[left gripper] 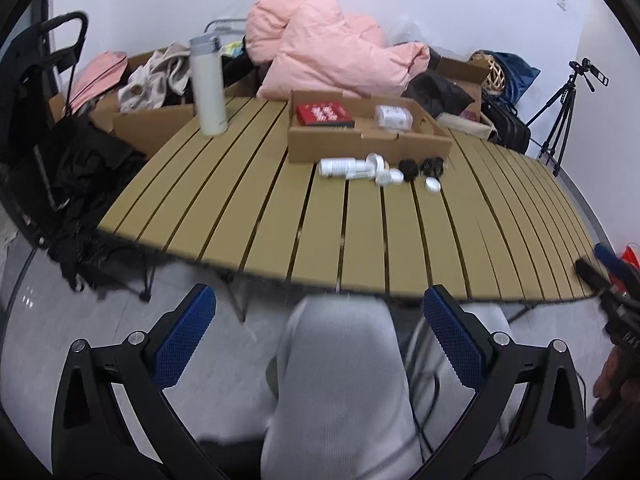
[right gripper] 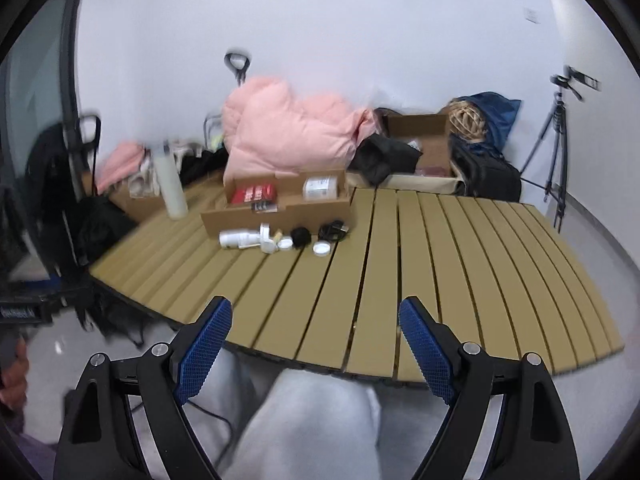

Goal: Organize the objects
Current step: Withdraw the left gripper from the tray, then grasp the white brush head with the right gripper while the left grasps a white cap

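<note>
The little white plastic bottles (left gripper: 352, 168) lie in a heap on my tan slatted desk (left gripper: 248, 216), just in front of the flat brown cardboard box (left gripper: 360, 146). Some small black things (left gripper: 424, 168) and a round white lid (left gripper: 433, 185) lie right beside them. In the box I see a red flat pack (left gripper: 325, 115) and a white jar (left gripper: 394, 117). A tall white drink bottle (left gripper: 208, 86) stands upright to the left. A big pink puffy blanket (left gripper: 332, 56) is piled behind the box. My left tongs (left gripper: 320, 336) are spread wide with nothing in them. My right tongs (right gripper: 316, 344) are spread wide too, over grey knees (right gripper: 316, 420).
</note>
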Action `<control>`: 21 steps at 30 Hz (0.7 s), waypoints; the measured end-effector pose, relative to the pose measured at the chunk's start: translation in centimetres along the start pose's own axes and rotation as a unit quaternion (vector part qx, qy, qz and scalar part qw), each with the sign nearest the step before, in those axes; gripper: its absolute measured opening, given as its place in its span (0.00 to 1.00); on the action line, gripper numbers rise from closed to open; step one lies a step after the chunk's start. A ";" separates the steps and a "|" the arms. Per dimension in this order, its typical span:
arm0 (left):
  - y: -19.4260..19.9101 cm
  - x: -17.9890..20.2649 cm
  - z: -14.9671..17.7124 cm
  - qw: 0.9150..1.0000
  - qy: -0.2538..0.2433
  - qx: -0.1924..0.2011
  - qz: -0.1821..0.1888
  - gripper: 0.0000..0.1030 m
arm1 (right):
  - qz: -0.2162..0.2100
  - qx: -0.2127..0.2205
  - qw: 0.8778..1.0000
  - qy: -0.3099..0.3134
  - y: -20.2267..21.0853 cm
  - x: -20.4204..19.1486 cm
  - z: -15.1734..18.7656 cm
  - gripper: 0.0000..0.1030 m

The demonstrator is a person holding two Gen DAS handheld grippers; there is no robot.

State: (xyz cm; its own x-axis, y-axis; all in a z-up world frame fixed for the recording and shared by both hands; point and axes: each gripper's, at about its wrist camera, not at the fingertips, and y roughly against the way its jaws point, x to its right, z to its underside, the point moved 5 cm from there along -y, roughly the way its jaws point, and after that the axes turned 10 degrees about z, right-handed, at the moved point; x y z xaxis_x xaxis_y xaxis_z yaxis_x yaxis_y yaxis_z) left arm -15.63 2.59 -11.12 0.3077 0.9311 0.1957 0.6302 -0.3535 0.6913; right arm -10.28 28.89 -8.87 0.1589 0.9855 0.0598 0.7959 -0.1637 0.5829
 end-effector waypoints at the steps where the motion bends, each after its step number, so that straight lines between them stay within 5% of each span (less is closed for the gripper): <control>1: -1.2 -0.2 -0.8 1.000 -0.009 0.012 0.001 1.00 | -0.014 -0.023 1.000 0.011 -1.5 -0.3 -0.3 0.86; 5: -6.7 -1.3 -3.3 1.000 -0.025 0.016 -0.005 1.00 | -0.050 -0.006 0.999 0.015 -5.3 -1.2 -2.9 0.77; 10: -13.4 -1.9 -7.1 0.998 -0.044 0.024 0.037 0.96 | -0.103 -0.049 0.993 0.035 -13.6 -4.4 -5.4 0.77; 14: -18.7 -2.5 -9.4 0.997 -0.056 0.001 0.058 0.87 | -0.107 -0.078 0.991 0.034 -20.4 -7.0 -6.3 0.76; 17: -21.6 -3.2 -10.6 0.996 -0.064 -0.013 0.062 0.78 | -0.122 -0.087 0.988 0.041 -24.3 -9.3 -7.6 0.57; 21: -23.1 -4.0 -11.0 0.995 -0.062 -0.018 0.073 0.78 | -0.144 -0.099 0.983 0.053 -28.5 -12.1 -8.8 0.51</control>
State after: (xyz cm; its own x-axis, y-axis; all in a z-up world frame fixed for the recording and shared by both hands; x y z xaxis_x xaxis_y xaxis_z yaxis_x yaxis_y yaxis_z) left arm -39.25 8.05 -20.23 0.4800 0.8517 0.2102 0.5472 -0.4779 0.6871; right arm -39.99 22.02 -19.05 -0.1261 0.9906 -0.0527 0.6684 0.1241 0.7333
